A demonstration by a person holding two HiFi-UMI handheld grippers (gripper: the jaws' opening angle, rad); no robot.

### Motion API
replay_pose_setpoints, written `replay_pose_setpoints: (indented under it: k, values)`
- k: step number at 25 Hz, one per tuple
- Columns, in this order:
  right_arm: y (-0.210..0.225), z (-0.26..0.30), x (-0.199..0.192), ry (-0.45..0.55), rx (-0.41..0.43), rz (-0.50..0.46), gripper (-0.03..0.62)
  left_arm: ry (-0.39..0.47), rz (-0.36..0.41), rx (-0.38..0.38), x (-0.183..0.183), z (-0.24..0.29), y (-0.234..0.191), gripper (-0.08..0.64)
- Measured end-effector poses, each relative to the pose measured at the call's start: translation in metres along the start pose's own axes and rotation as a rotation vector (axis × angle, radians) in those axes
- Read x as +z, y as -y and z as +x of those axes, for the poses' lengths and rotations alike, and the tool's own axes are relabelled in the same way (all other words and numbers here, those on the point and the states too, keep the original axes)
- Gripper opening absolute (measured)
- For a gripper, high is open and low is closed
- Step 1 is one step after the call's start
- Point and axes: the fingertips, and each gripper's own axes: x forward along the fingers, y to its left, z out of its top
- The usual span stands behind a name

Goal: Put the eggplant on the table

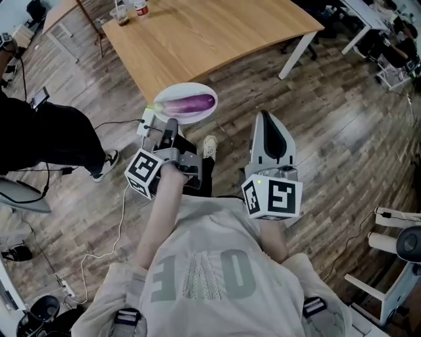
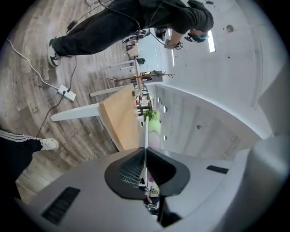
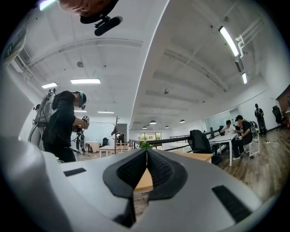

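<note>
Wood-plank floor (image 1: 342, 131), open office, light wood table (image 1: 210, 33) ahead of me. Task item = eggplant (image 1: 189, 103): purple, green stem end, lying lengthwise on a white plate (image 1: 200, 89) right at the table's near corner. Can't tell from head view whether the plate is over the tabletop or just short of it, or whether it touches the table.

My left claw (image 1: 172, 125) is clamped on the plate's rim, on the side away from the table. In left gripper view the thin white rim runs straight between the pads, jaws narrow, nearly together. Claw isn't touching the eggplant itself.

My right claw (image 1: 266, 117): jaws together, nothing between them. It points toward the table, sits short of the table's near edge, and is apart from the plate.

Farther out:
- drink containers (image 1: 122, 14) at the table's far left corner, too small for detail
- person in dark clothes (image 1: 46, 138) on the floor left of the table
- white cable (image 1: 118, 217) on the floor, same side
- more desks w/ seated people beyond the table, seen in right gripper view
</note>
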Motion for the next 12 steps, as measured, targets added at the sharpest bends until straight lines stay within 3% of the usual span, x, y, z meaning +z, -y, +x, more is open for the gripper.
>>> replay_pose_setpoints:
  k: [12]
  values:
    - [0.046,0.147,0.004,-0.013,0.027,-0.065,0.018,-0.009,0.006,0.015,0.006,0.148,0.027,0.020]
